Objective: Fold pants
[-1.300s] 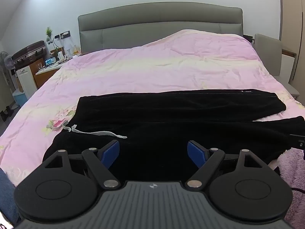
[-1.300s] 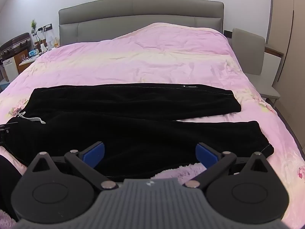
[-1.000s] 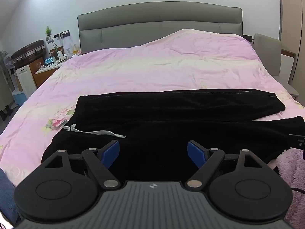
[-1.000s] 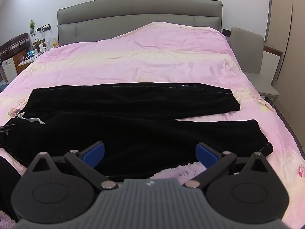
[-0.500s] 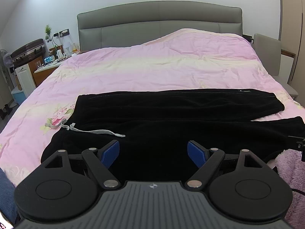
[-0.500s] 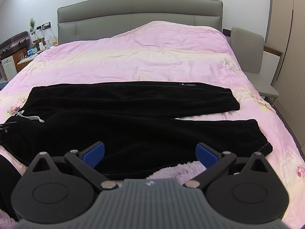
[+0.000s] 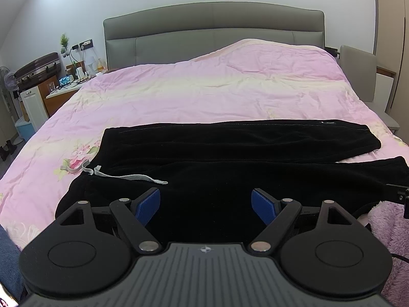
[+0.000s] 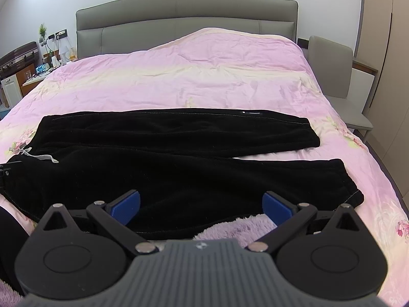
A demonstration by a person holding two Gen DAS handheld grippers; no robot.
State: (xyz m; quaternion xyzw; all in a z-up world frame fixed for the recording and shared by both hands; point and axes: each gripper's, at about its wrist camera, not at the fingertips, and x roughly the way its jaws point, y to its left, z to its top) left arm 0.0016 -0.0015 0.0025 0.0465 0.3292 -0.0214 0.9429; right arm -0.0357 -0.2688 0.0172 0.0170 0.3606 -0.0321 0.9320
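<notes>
Left wrist view: our left gripper (image 7: pixel 205 202) has its jaws spread wide with nothing between them, over the near waist area of the black pants (image 7: pixel 230 153). Pants lie flat across the pink duvet (image 7: pixel 204 94), waist left, legs running right, grey drawstring (image 7: pixel 127 176) on top.

Right wrist view: our right gripper (image 8: pixel 201 204) likewise gapes wide and empty, above the near leg of the pants (image 8: pixel 179 153). Fuzzy lilac fabric (image 8: pixel 235 226) shows just below the near hem.

Both wrist views low at foot of bed (image 7: pixel 204 89), facing headboard (image 8: pixel 186 18), sharing pants (image 7: pixel 230 153)
</notes>
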